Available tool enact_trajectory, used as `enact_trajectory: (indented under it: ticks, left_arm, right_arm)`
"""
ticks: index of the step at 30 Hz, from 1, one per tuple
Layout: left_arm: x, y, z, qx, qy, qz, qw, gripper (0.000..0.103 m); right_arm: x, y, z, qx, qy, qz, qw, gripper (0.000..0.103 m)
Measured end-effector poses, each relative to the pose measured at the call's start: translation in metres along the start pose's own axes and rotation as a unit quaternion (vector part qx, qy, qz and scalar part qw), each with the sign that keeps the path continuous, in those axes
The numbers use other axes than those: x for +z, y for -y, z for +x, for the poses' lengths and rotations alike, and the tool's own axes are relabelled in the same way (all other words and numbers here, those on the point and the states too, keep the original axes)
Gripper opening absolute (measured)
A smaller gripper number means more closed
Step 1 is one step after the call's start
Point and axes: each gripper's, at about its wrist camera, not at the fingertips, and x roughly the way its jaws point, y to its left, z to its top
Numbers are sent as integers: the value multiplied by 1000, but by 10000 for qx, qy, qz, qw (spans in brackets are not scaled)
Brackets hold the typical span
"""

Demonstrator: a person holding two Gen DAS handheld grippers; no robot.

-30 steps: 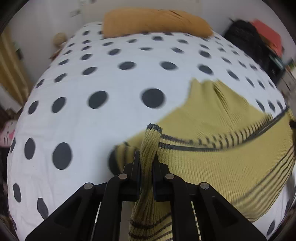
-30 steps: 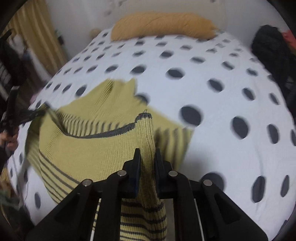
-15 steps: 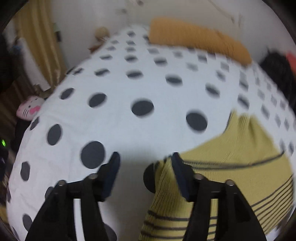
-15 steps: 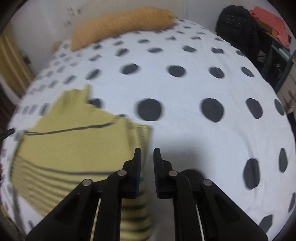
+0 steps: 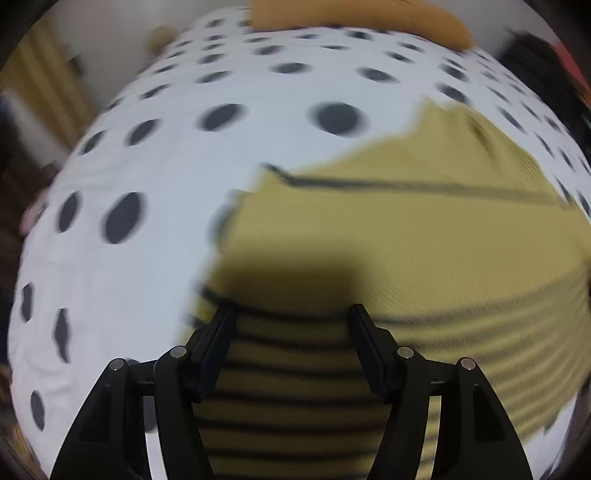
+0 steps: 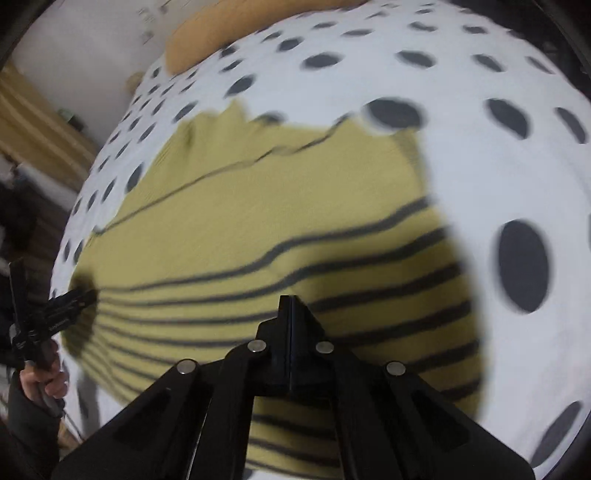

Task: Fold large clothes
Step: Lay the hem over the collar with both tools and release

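One olive-yellow knit sweater (image 5: pixel 406 236) with dark stripes lies flat on the polka-dot bedspread (image 5: pixel 155 177), long axis across the bed, striped end nearest both cameras (blurred). Two grippers: the left gripper (image 5: pixel 291 314) gapes wide, holding nothing; the right gripper (image 6: pixel 291 301) has just closed, empty. One orange pillow (image 5: pixel 354 18) beyond.

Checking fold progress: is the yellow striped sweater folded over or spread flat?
Folded over. The sweater lies on the dotted bedspread with a dark-trimmed edge doubled across its plain part; neither tongs grips it.
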Motion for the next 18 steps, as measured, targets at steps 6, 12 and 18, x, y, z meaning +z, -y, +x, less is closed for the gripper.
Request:
enact_trajectory:
  ticks: [6, 12, 18]
  left_arm:
    - [-9, -46, -52, -460, 299, -705, 9960, 61]
    - [-76, -10, -7, -43, -309, -32, 9995, 69]
    - [-93, -70, -23, -595, -315, -1479, 9867, 86]
  right_arm:
    - [-12, -7, -56, 104, 317, -92, 9994, 4]
    - [-50, -20, -19, -151, -202, -193, 9995, 0]
    - [-61, 47, -56, 215, 225, 886, 9956, 7]
